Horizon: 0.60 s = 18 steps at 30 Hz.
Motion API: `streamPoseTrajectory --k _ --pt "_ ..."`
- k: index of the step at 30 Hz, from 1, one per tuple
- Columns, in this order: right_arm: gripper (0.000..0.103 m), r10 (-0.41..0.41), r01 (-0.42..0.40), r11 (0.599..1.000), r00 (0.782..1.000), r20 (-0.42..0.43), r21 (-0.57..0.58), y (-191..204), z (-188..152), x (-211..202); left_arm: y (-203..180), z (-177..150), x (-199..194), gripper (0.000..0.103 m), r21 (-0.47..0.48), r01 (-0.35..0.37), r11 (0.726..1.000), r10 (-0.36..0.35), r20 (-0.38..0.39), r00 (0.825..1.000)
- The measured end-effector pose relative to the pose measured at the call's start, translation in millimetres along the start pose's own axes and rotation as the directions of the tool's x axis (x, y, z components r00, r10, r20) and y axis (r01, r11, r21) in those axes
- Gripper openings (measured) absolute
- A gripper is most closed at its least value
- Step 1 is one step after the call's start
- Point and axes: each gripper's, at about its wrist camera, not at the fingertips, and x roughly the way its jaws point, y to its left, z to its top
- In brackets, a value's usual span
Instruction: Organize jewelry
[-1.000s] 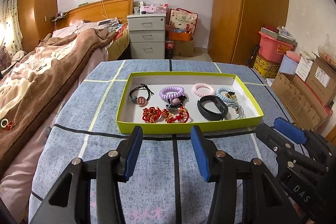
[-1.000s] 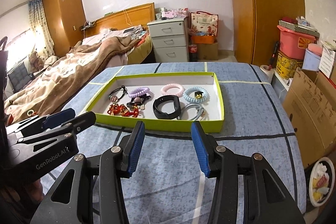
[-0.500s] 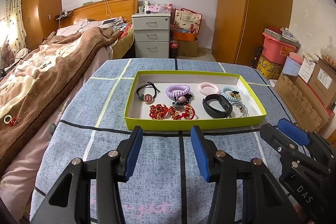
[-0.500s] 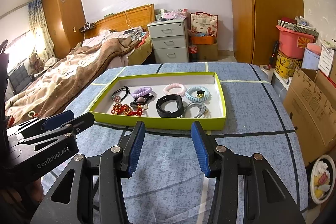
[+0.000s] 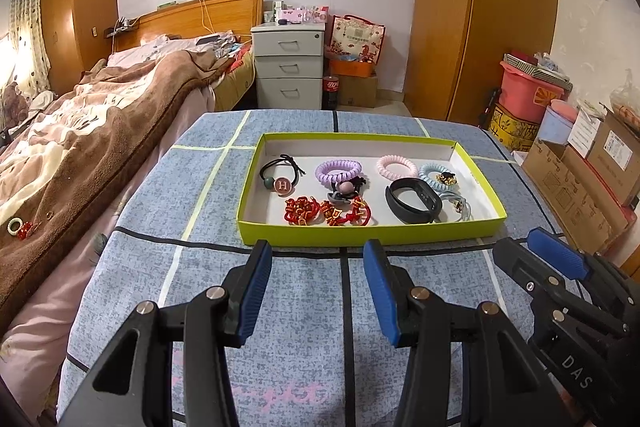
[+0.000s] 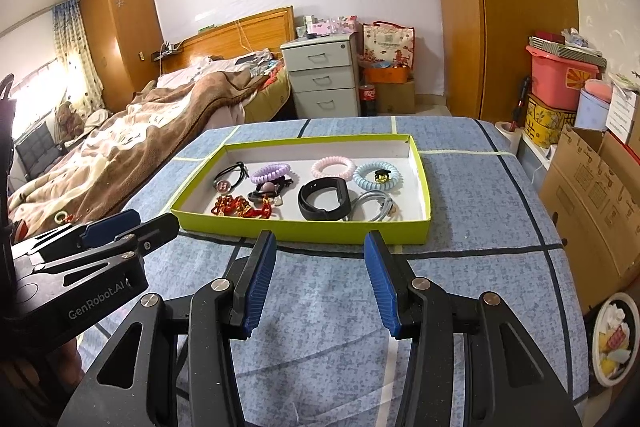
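Note:
A lime-green tray (image 5: 368, 233) (image 6: 300, 227) lies on the blue patterned table top (image 5: 304, 291). Inside it lie a black hair tie with an H charm (image 5: 280, 179), a purple coil tie (image 5: 339, 171), a pink coil (image 5: 397, 166), a light blue coil (image 5: 434, 173), a black wristband (image 5: 412, 201), red knotted bracelets (image 5: 320, 213) and a grey bangle (image 5: 458, 205). My left gripper (image 5: 317, 251) (image 6: 154, 219) hovers open just short of the tray's near wall. My right gripper (image 6: 318, 241) (image 5: 516, 241) hangs beside it, open too. Nothing is between either pair of fingers.
A bed with a brown blanket (image 5: 80, 131) runs along the table's left side, with a small ring and a red trinket (image 5: 16, 227) on it. Grey drawers (image 5: 288, 67) stand behind. Cardboard boxes (image 5: 580, 179) and a floor bowl (image 6: 612, 339) crowd the right.
Both views have drifted very slightly, so the tray sits a touch further right in the picture. The jaws keep the same width and nothing in the tray has moved.

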Motion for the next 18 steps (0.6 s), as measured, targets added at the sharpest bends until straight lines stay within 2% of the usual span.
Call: streamPoseTrajectory --k 18 --pt "0.047 0.002 -0.002 1.000 1.000 -0.009 0.000 -0.3 -0.4 0.4 1.7 -0.5 3.1 0.050 -0.002 0.003 1.000 -0.003 -0.016 1.000"
